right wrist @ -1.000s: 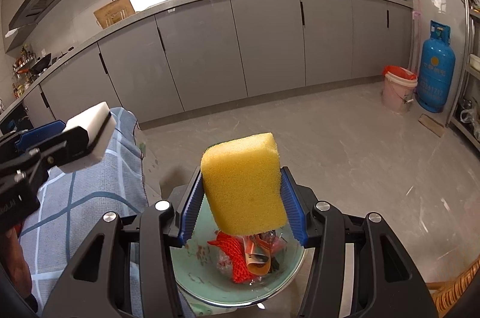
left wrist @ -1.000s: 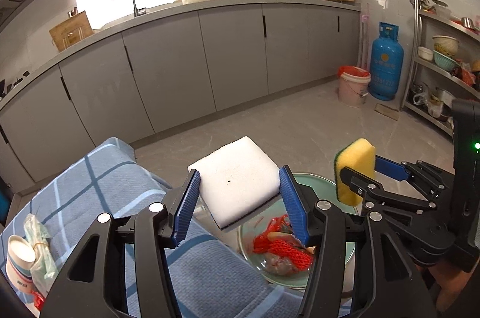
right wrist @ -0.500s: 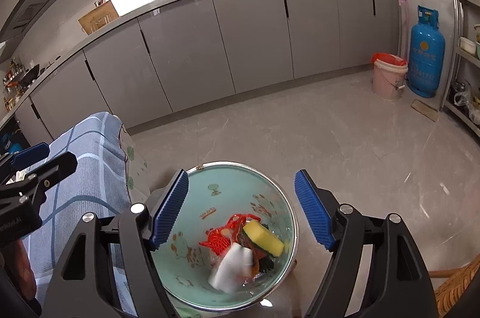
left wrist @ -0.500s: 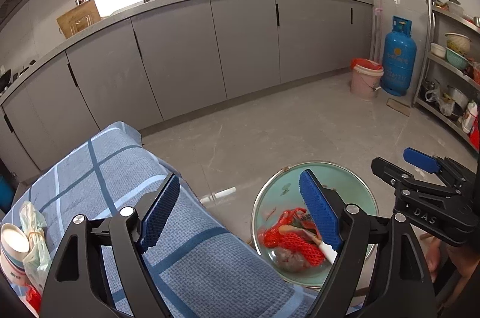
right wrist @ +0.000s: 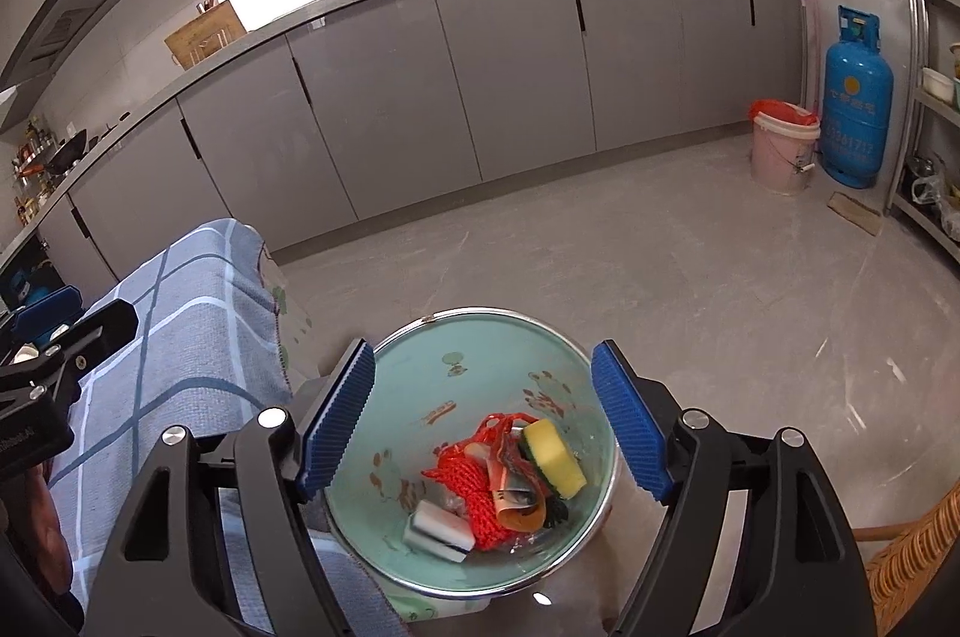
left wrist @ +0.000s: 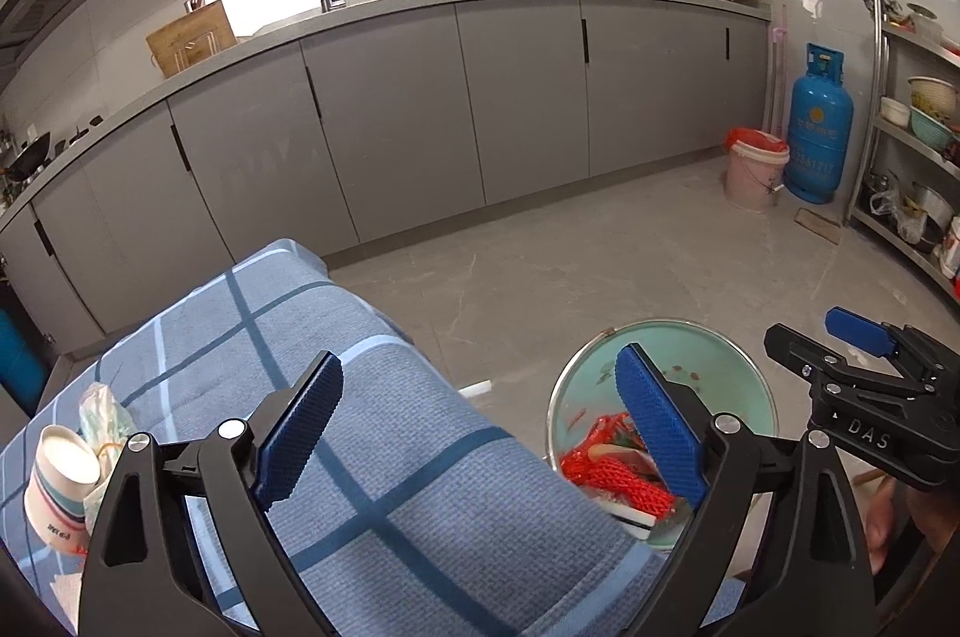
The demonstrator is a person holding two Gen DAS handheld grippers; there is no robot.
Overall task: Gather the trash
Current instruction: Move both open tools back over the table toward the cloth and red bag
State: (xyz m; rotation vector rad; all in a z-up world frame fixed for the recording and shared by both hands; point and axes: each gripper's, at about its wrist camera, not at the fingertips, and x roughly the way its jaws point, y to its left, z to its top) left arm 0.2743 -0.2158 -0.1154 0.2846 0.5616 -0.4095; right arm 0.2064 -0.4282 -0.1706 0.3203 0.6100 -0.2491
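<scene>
In the left wrist view, the left tool [left wrist: 480, 421] hangs over a desk covered by one blue checked cloth [left wrist: 384, 433]. Its two blue pads are spread wide and still opening, with nothing between them but the cloth below. At the left edge of the cloth lies one paper cup [left wrist: 60, 481] on its side, with one crumpled clear plastic bag [left wrist: 105, 415] just beside it. To the right, off the cloth's edge, stands one green-lined metal basin [left wrist: 708, 361]; one red mesh net [left wrist: 612, 475] and a white block show inside it, partly hidden by the right pad. The right tool [left wrist: 864, 343] reaches in from the right edge, over the basin's far side. Further back on the floor stand one blue gas cylinder [left wrist: 816, 132] and one pink bucket [left wrist: 753, 172].

In the right wrist view, the right tool [right wrist: 483, 427] hovers directly above the basin [right wrist: 420, 373], its two pads spread apart and opening, gripping nothing. The collected trash lies in the basin's bottom: one yellow sponge [right wrist: 555, 457], one white sponge [right wrist: 438, 529], the red net [right wrist: 465, 487] and a strip of orange-brown wrapper [right wrist: 516, 505], all touching in one heap. One dark scrap sits under the yellow sponge; what it is cannot be told. The checked cloth [right wrist: 180, 337] lies to the left, and the left tool [right wrist: 48, 331] shows at the left edge above it. A wicker chair corner [right wrist: 912, 559] is at lower right.
</scene>
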